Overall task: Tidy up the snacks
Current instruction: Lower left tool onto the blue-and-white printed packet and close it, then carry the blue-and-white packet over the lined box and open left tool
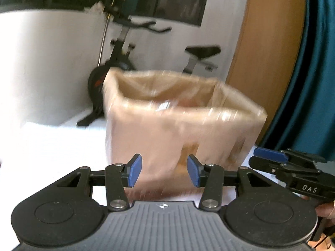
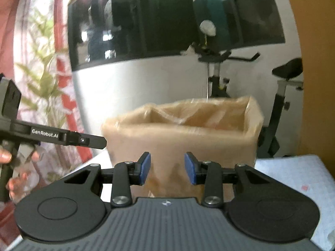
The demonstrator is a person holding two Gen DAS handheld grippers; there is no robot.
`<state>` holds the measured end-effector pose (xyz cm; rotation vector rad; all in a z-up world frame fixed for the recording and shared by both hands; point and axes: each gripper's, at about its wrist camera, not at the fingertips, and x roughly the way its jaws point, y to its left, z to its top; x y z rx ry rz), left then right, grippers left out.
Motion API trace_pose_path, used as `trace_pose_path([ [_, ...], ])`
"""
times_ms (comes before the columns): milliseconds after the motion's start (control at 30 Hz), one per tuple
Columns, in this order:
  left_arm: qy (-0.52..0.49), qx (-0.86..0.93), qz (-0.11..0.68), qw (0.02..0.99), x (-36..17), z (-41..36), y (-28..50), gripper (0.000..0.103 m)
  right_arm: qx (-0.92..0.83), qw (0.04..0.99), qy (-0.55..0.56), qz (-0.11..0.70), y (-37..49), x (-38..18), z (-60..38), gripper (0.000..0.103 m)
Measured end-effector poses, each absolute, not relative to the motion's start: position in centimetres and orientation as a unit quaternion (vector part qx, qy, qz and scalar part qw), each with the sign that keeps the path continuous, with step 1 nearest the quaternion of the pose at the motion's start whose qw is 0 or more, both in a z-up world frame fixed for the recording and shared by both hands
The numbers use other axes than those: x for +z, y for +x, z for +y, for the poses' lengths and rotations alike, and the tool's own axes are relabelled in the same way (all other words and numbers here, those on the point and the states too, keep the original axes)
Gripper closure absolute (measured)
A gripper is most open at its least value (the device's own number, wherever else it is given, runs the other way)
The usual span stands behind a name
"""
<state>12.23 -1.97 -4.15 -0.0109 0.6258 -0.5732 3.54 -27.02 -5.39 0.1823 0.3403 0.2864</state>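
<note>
An open tan cardboard box [image 1: 178, 125] lined with a clear plastic bag stands on a white table [image 1: 52, 146]; it is motion-blurred. What lies inside the box [image 2: 184, 138] is hidden, and I see no snacks. My left gripper [image 1: 164, 170] hovers just in front of the box's near wall, open, with nothing between its blue pads [image 1: 135, 170]. My right gripper [image 2: 167, 168] faces the same wall, open and empty. Each gripper shows side-on in the other's view: the right gripper [image 1: 270, 156] low at the right edge, the left gripper [image 2: 100, 141] at the left, held by a hand [image 2: 5, 156].
An exercise bike [image 1: 117, 62] stands behind the box against a white wall, under a dark window [image 2: 167, 21]. A wooden panel [image 1: 272, 52] and teal curtain [image 1: 318, 73] are at the right. A floral curtain [image 2: 60, 83] hangs at the left.
</note>
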Motion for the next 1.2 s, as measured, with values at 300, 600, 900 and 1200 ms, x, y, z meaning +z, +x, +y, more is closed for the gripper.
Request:
trace_pose_path([
  [300,-0.039,-0.266,0.389,0.881,-10.7,-0.9,13.8,0.053,0.173,0.947,0.051,0.265,4.5,-11.3,-24.6,0.064],
  [600,-0.09,-0.265,0.441,0.853,-16.1,-2.7,16.3,0.052,0.209,0.912,0.002,0.354,8.3,-15.7,-21.8,0.046],
  [900,-0.101,-0.28,0.465,0.834,-19.7,-5.1,17.0,0.044,0.223,0.902,-0.031,0.368,9.5,-17.7,-20.1,0.038],
  [1200,-0.086,-0.299,0.462,0.831,-20.4,-7.0,16.4,0.052,0.222,0.903,-0.036,0.365,9.4,-18.2,-19.5,0.067],
])
